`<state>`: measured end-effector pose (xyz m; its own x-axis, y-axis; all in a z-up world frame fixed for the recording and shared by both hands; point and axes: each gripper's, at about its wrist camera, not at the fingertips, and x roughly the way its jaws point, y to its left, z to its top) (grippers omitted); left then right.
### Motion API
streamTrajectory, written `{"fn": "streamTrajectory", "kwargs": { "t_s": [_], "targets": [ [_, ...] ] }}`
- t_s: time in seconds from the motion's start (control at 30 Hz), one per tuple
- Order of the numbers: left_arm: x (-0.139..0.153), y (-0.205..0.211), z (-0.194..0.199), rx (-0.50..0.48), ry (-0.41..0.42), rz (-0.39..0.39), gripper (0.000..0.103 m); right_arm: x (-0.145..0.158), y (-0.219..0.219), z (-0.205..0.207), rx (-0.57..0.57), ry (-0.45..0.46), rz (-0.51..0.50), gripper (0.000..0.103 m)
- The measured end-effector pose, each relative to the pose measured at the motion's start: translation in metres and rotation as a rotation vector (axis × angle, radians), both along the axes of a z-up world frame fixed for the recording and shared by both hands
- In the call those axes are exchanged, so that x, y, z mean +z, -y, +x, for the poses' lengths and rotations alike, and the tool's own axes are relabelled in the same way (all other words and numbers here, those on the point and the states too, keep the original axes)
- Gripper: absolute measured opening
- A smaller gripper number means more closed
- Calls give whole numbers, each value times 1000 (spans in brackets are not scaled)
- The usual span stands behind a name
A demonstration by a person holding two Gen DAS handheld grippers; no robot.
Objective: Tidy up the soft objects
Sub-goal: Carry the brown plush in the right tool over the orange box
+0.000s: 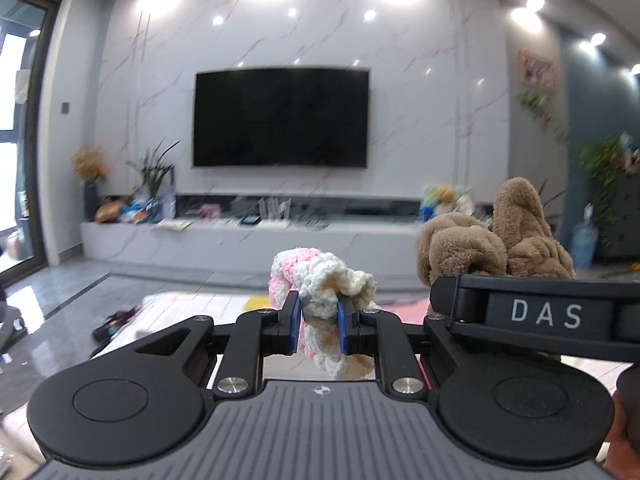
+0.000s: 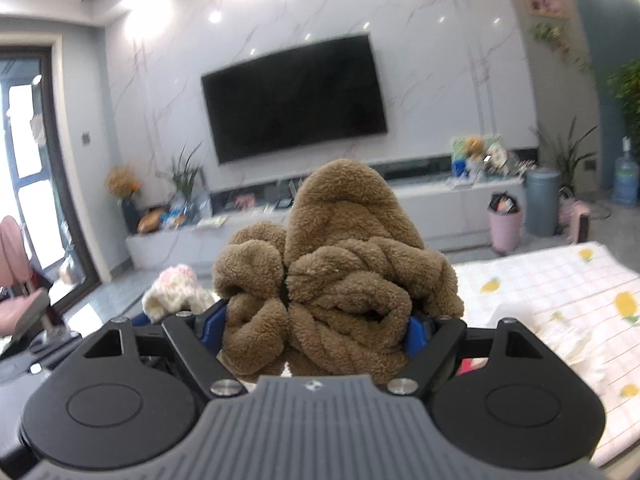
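1. Left gripper [image 1: 319,328]: blue pads pinch a pink-and-white knit [image 1: 320,280], which bunches above the jaws and hangs below them.
2. Right gripper [image 2: 316,332]: jaws set wide, clamped on a bulky brown fleece [image 2: 340,272] that bulges up past the fingertips.
3. The right gripper sits just right of the left one, fleece level with the knit.
4. Below and right of the right gripper lies a lemon-print cloth [image 2: 560,292].
5. Far ahead of both, a TV [image 1: 280,116] on a marble wall above a low console [image 1: 240,240].
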<state>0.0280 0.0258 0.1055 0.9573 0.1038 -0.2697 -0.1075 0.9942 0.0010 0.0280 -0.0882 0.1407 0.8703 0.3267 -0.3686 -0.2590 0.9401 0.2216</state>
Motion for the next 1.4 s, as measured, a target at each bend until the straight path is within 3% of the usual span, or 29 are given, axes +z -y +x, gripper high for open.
{"fn": "streamTrajectory", "kwargs": {
  "t_s": [0.43, 0.73, 0.97, 1.13, 1.23, 1.27, 1.3, 1.4],
  "targets": [
    [-60, -29, 28, 113, -255, 55, 20, -81, -16, 62, 122, -210, 120, 80],
    [-89, -30, 35, 131, -381, 107, 20, -99, -14, 74, 176, -228, 149, 81],
    [-95, -43, 39, 170, -455, 83, 25, -105, -9, 71, 176, -223, 149, 81],
    [-87, -51, 29, 156, -457, 25, 40, -103, -13, 65, 168, -216, 127, 81],
    [-81, -55, 24, 108, -460, -15, 63, -99, -17, 62, 158, -210, 108, 81],
    [-77, -55, 23, 93, -456, -13, 75, -97, -18, 62, 154, -208, 102, 81],
    [-73, -52, 20, 85, -445, -2, 79, -96, -19, 61, 151, -205, 95, 81],
    [-60, -47, 13, 93, -411, 62, 80, -93, -21, 58, 127, -196, 76, 80]
  ]
}}
